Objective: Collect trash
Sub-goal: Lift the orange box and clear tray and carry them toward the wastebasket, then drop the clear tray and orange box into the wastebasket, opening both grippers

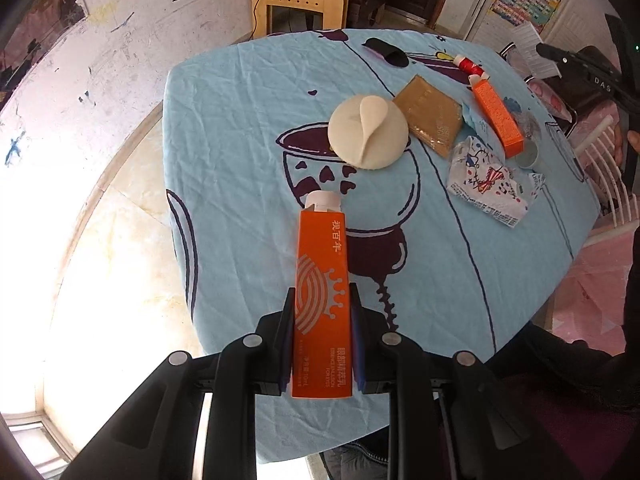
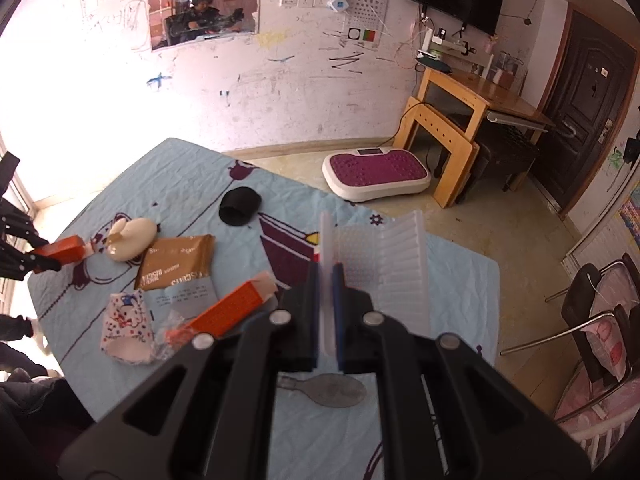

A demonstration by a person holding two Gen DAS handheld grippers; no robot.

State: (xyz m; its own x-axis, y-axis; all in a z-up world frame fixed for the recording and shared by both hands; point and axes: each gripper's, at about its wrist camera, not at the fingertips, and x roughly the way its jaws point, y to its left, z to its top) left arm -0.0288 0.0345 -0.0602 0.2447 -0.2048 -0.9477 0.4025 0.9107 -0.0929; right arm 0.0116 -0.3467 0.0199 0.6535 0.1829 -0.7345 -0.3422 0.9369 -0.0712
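Note:
My left gripper (image 1: 322,300) is shut on a tall orange carton (image 1: 321,300) with a white flap, held above the blue tablecloth (image 1: 240,140); it also shows at the left of the right wrist view (image 2: 66,254). My right gripper (image 2: 327,270) is shut on the rim of a white slatted plastic basket (image 2: 380,264), held over the table. On the cloth lie a second orange carton (image 2: 232,306), a brown biscuit wrapper (image 2: 176,262), a patterned paper cup (image 2: 128,326), a cream round lid (image 1: 368,132) and crumpled clear plastic (image 2: 172,338).
A black pouch (image 2: 239,206) and a red-and-white bottle (image 1: 468,65) lie at the table's far side. A metal spoon (image 2: 332,390) lies under my right gripper. A purple-topped scale (image 2: 376,174), a wooden desk (image 2: 472,112) and a chair (image 2: 600,320) stand on the floor.

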